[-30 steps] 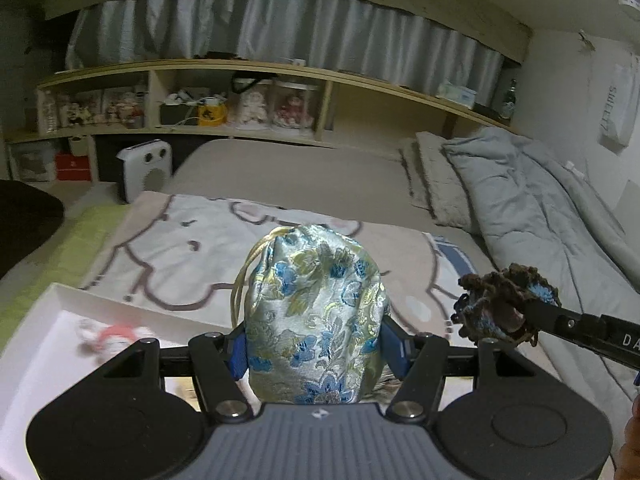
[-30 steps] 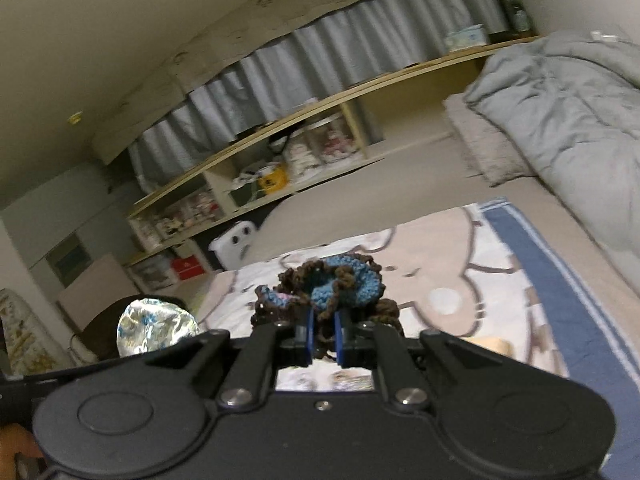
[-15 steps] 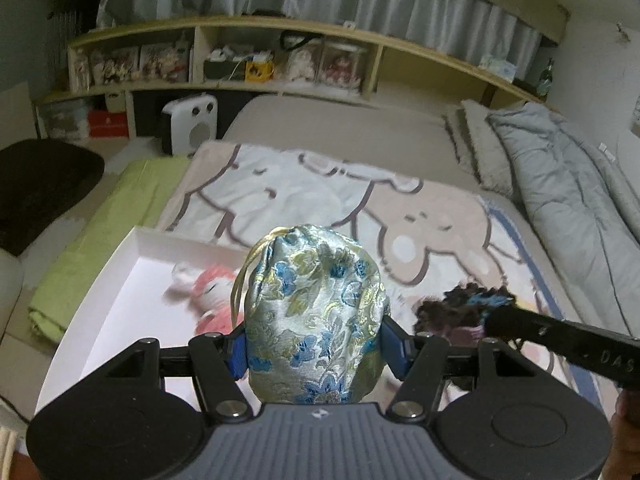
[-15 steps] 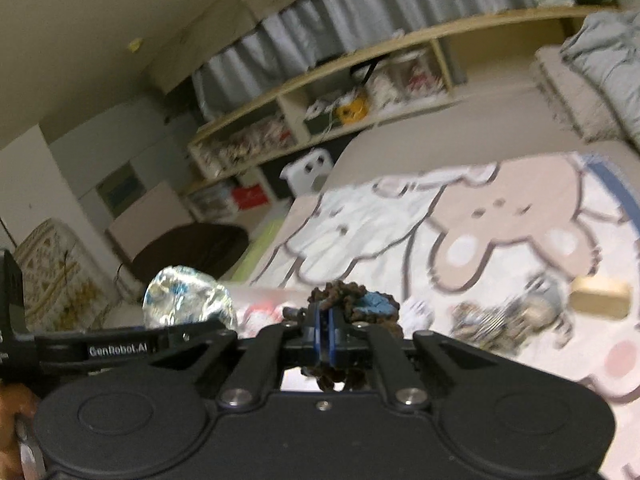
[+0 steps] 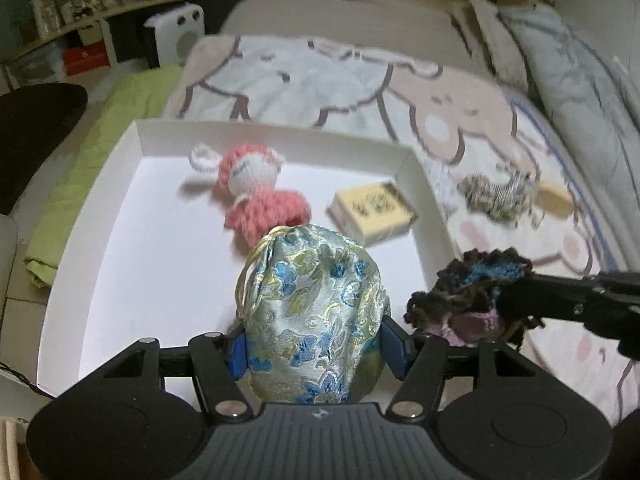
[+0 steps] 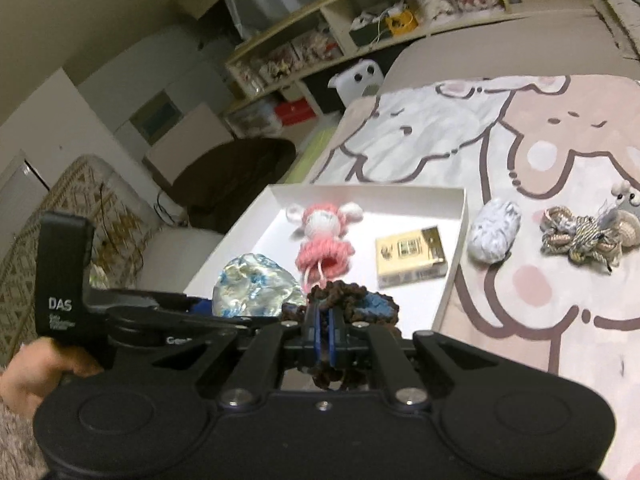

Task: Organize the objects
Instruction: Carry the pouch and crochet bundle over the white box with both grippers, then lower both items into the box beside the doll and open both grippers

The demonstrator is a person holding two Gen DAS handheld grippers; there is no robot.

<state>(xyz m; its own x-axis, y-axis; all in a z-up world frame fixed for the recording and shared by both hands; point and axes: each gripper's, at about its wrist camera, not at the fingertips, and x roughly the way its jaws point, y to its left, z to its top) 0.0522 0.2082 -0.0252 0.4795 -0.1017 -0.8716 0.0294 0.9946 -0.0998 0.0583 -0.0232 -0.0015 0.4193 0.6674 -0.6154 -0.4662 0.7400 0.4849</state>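
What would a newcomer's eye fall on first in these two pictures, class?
The shiny blue-flowered brocade pouch, gripped between the left gripper pads above the white box. Next, the pink crocheted doll lying inside that box, and the dark brown-and-blue crochet piece pinched in the right gripper at the box's right edge.

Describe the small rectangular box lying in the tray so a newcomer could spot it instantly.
Find the white tray on the cartoon blanket. Inside, near its right wall, beside the pink crocheted doll, lies the box: the only flat, hard-edged, cream-coloured item there.
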